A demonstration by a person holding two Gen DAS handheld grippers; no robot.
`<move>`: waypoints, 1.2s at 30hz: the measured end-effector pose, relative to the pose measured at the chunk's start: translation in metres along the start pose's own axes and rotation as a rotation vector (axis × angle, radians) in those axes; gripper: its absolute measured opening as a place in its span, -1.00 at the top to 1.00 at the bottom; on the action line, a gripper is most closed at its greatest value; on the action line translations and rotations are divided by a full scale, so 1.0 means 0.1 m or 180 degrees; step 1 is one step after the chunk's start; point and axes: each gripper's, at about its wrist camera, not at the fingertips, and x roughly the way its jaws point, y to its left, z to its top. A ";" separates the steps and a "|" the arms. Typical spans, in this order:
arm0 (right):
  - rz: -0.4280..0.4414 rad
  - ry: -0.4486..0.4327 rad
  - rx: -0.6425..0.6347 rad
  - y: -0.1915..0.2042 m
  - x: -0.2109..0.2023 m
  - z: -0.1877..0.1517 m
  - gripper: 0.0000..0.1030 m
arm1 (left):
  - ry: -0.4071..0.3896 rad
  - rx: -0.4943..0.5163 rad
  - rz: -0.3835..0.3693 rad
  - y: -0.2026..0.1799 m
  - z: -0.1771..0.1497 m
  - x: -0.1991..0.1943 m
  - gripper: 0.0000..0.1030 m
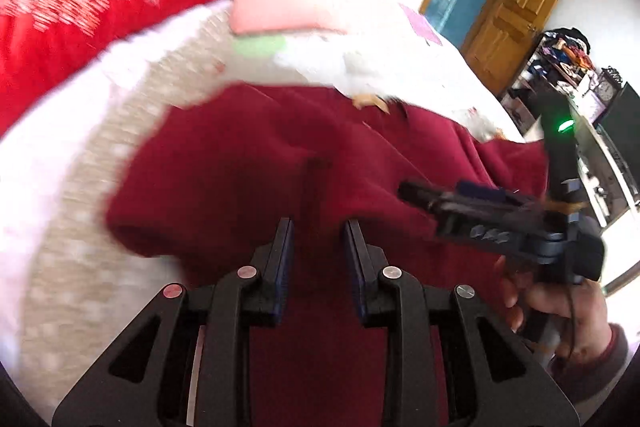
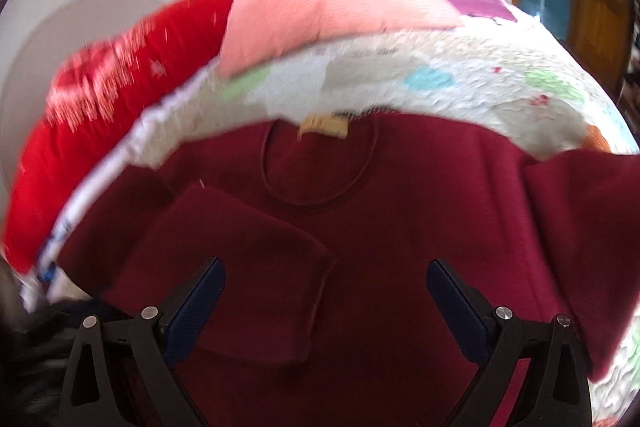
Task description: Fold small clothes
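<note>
Across the patterned bedspread [image 2: 460, 75] lies the maroon sweater [image 2: 360, 187], spread flat with its round neckline [image 2: 316, 167] and tan label [image 2: 322, 127] at the far side and its hem toward the viewer, so the long axis runs near to far. Its left sleeve [image 2: 240, 267] is already folded inward over the chest; the right sleeve [image 2: 592, 227] still juts out to the right. The right hand-held gripper [image 2: 326, 287] hovers above the lower body with jaws standing wide apart and nothing between them, so it looks the nearer one to that unfolded sleeve. The left hand-held gripper [image 1: 318, 247] hangs over the cloth with jaws parted only narrowly; motion blur makes it hard to be sure, but no fabric seems pinched. Beyond, a pink garment [image 2: 320, 3] and a red one [image 2: 120, 83] wait on the bed.
</note>
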 end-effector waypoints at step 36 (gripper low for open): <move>-0.1053 -0.0442 0.0017 -0.64 -0.50 0.26 0.66 | 0.0136 -0.0360 0.0723 0.62 0.01 0.41 0.36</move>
